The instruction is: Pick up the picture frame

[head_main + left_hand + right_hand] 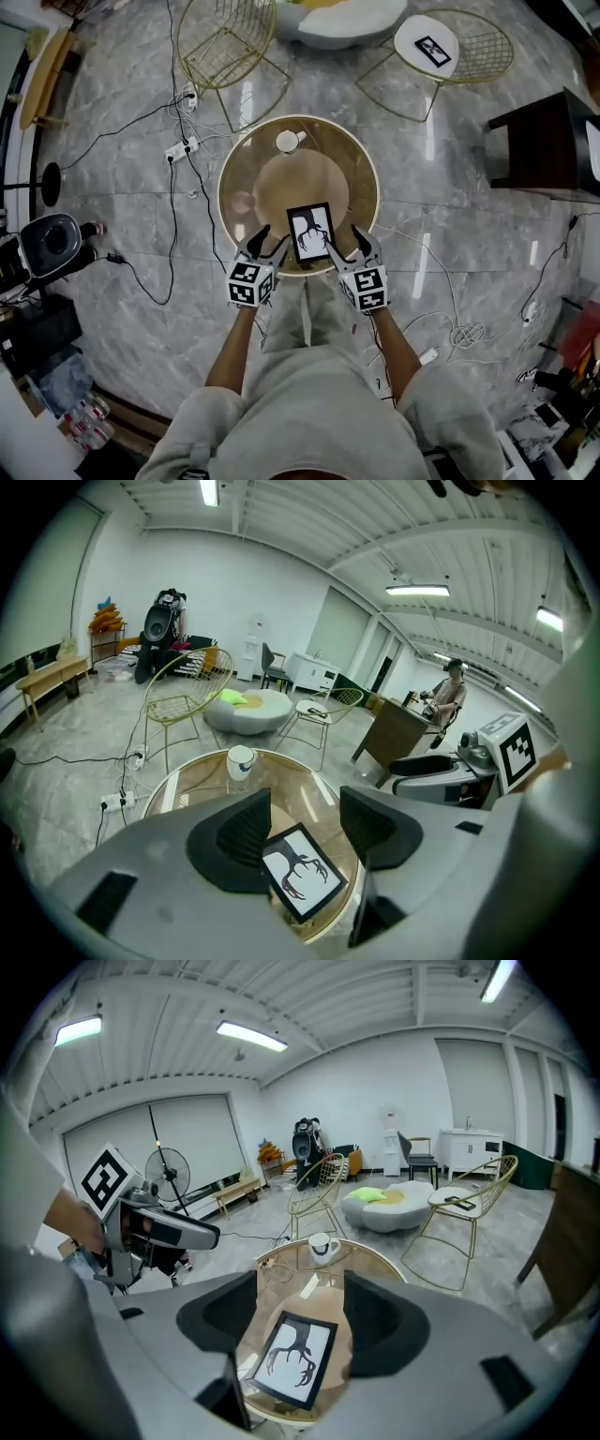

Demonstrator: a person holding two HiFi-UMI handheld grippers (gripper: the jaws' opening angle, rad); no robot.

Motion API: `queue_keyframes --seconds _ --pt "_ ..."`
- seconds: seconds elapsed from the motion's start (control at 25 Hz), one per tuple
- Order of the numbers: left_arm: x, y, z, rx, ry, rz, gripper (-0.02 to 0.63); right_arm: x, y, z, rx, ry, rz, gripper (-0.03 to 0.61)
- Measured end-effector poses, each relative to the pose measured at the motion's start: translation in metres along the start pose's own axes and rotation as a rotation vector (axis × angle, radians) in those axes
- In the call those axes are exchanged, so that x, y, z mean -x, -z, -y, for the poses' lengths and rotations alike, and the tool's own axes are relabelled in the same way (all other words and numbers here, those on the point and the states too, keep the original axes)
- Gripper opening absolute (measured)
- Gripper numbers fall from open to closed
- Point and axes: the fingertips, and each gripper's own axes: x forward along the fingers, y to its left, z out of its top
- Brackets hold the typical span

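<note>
Left tongs (269,243), right tongs (346,243) agape, flanking picture frame (310,232) (antler print).

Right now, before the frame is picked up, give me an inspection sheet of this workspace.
Surface: round glass table with a gold rim.
Job's things: frame lies flat near the table's near edge, not gripped.
Clutter: one cup at the far side.
Grippers: left gripper and right gripper flank the frame, both open, nothing gripped.
Cables: cables and a power strip on the floor left of the table.
Surroundings: wire chairs, dark desk.
</note>
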Motion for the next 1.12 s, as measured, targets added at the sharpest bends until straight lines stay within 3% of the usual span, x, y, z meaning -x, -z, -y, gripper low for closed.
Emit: queue_keyframes --seconds 0.64,1.12 --pt "-0.050 0.059 -0.013 0.031 0.071 -0.079 0.230 -0.042 0.061 -0.002 -0.046 0.024 -0.088 0.275" --pt "-0.088 0.116 -0.036 0.086 0.076 -0.143 0.230 -0.088 0.106 0.004 -0.063 0.021 -0.155 0.259"
